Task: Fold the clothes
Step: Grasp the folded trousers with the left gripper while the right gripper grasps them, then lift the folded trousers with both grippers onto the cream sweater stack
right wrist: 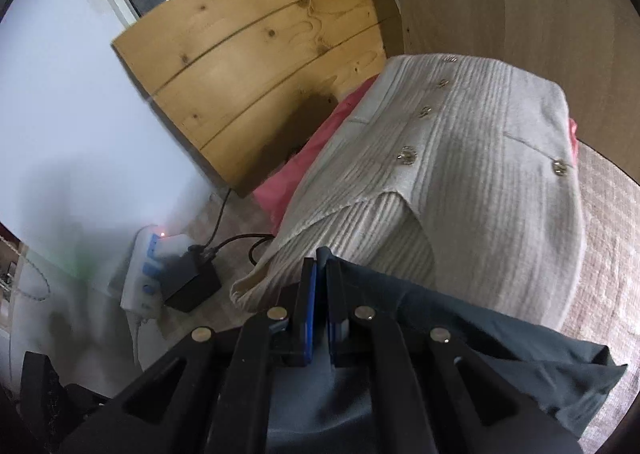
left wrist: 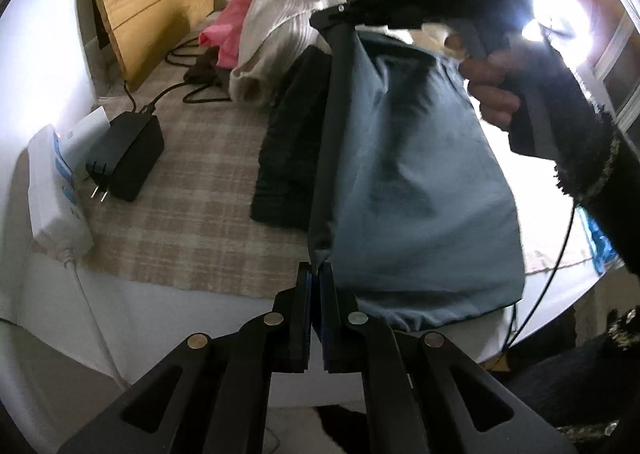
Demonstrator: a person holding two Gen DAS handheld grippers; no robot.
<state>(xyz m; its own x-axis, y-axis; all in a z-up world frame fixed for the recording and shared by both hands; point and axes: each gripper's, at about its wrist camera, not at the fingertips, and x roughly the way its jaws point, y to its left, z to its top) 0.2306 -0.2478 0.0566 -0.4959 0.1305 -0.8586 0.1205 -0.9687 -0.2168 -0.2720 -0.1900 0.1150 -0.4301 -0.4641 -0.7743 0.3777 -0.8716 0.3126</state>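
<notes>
Both grippers pinch the blue garment (left wrist: 420, 181): left gripper (left wrist: 316, 274) clamps one corner, right gripper (right wrist: 322, 274) another. Advisable: keep the edge between them taut, lowering evenly beside the black knit (left wrist: 292, 149).

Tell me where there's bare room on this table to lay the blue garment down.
Free: the plaid cloth between the black power adapter and the folded black garment, forward to the cloth's near edge. Crowded: the back, where the cream cardigan lies over the pink garment, with cables beside them. Both grippers hold the blue garment.
</notes>
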